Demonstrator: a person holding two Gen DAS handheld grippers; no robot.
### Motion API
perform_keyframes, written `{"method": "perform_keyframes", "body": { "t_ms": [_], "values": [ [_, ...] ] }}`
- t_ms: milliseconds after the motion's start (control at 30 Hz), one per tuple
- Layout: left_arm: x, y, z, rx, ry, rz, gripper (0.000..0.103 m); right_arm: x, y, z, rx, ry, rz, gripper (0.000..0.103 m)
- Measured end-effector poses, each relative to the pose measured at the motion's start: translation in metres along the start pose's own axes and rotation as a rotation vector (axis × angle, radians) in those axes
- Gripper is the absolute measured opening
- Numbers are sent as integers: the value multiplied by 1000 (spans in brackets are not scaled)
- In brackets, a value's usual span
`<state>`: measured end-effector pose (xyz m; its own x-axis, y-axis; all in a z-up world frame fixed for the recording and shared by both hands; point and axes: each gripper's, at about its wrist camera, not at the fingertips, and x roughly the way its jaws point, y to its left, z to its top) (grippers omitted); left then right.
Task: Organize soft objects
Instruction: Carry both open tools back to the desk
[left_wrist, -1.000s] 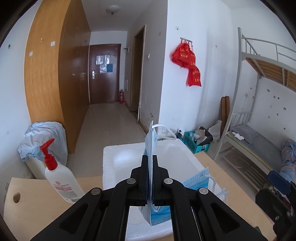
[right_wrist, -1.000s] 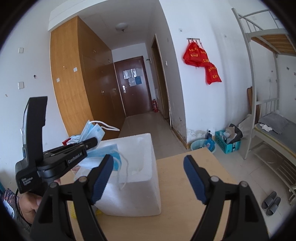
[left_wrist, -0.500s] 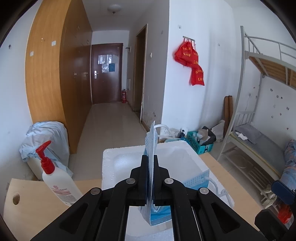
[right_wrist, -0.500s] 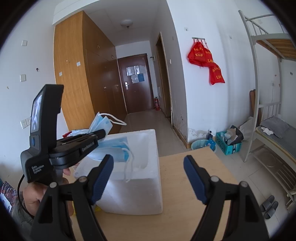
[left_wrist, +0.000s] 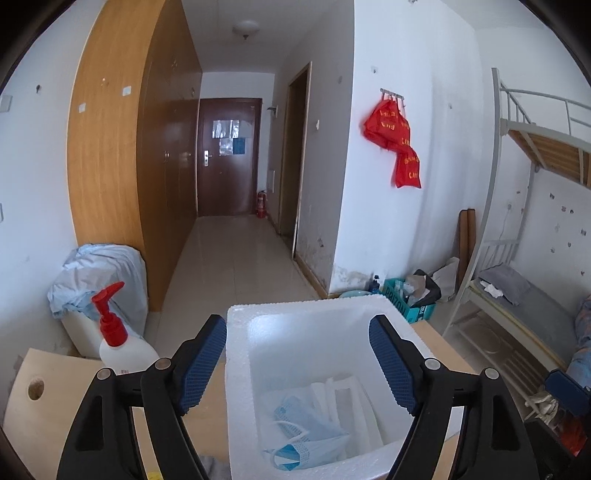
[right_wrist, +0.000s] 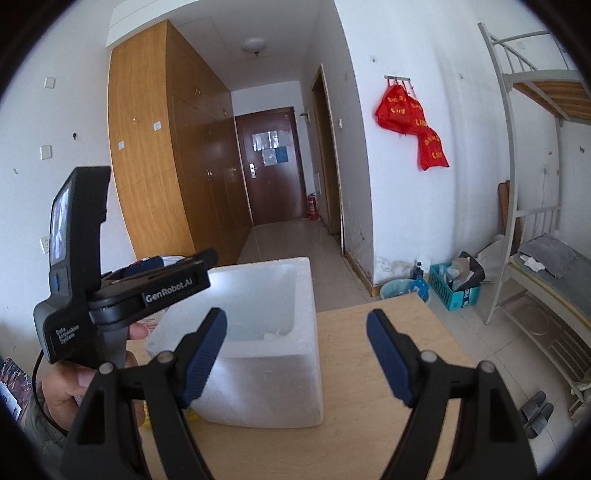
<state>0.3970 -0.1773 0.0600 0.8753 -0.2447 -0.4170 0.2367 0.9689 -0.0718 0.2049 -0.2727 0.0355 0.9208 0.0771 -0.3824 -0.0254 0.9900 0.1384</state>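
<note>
Item, drop-off step: your left gripper (left_wrist: 297, 363) is just opening wide over the foam box (left_wrist: 236, 369), holding nothing; face masks (left_wrist: 306, 435) are lying inside, probably several; right gripper (right_wrist: 295, 354) is gaping empty; next, fetch another soft item

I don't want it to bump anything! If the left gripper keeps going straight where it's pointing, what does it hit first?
Probably the foam box: the open left gripper points slightly down into it, so it would likely meet the far wall or the masks at the bottom. Depth is hard to judge.

left tongs (left_wrist: 297, 363) just opened | masks (left_wrist: 306, 439) dropped into foam box (left_wrist: 236, 369)
</note>
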Motion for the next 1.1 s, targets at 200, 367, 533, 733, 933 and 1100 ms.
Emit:
{"method": "perform_keyframes", "body": {
  "t_ms": [200, 367, 533, 733, 933, 1100],
  "values": [
    [-2, -1, 0, 5, 8, -1, 80, 0, -2, 2, 1, 6, 4, 81],
    [-7, 1, -1, 9, 6, 3, 80, -1, -2, 3, 0, 7, 6, 81],
    [-16, 4, -3, 6, 13, 15, 80, -3, -2, 5, -3, 9, 12, 81],
    [-39, 10, -10, 2, 22, 20, 80, -14, 8, 6, -15, 5, 23, 81],
    [-82, 22, -27, -21, 32, 56, 82, -36, 23, 5, -40, -1, 50, 81],
    [-123, 26, -45, -12, 25, 85, 89, -58, 35, -3, -54, -3, 79, 81]
  ]
}}
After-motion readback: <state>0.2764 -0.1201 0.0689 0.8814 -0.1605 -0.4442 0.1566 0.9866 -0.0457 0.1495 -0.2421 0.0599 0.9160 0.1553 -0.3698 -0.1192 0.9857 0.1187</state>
